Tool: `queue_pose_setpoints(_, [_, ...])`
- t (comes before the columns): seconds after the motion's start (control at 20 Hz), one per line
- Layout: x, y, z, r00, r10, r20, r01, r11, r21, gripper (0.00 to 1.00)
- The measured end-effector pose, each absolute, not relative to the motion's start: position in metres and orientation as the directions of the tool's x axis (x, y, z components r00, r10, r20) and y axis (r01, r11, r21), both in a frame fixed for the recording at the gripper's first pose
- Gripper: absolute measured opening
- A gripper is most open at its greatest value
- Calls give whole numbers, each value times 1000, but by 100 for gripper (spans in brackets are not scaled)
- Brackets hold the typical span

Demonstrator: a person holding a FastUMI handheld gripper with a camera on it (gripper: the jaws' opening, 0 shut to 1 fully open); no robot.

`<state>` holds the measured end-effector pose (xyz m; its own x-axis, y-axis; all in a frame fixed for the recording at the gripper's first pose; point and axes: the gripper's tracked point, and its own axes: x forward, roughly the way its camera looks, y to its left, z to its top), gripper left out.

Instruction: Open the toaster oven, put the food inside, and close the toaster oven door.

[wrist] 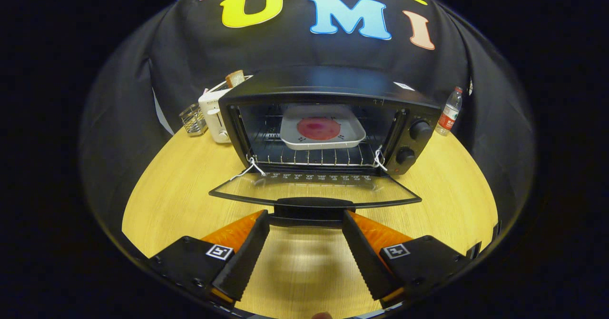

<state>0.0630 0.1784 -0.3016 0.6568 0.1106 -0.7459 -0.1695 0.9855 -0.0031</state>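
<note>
A black toaster oven (333, 90) stands on the round wooden table (176, 190) with its glass door (314, 189) folded down flat toward me. Inside, on the wire rack, sits a white square tray (295, 140) holding a flat red round of food (319, 128). The door's black handle (308, 209) lies at the door's near edge. My gripper (306, 220) is open, its fingers spread wide, with the handle sitting just between and slightly above the fingertips. Neither finger presses on the handle.
Left of the oven stand a white toaster (214, 116) with a slice of bread (234, 78) sticking out and a small wire rack (192, 119). A water bottle (449, 112) stands at the back right of the table.
</note>
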Motion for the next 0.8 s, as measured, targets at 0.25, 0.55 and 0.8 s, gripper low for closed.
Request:
queue_pose_setpoints(0.25, [72,179,-284,706,115,-699,-170,985,-10,98])
queue_pose_setpoints(0.55, [84,181,-267,764,111,-636,-190,980,-56,97])
queue_pose_setpoints(0.8, [102,182,-251,796,118,-594,-194,979,-65,97])
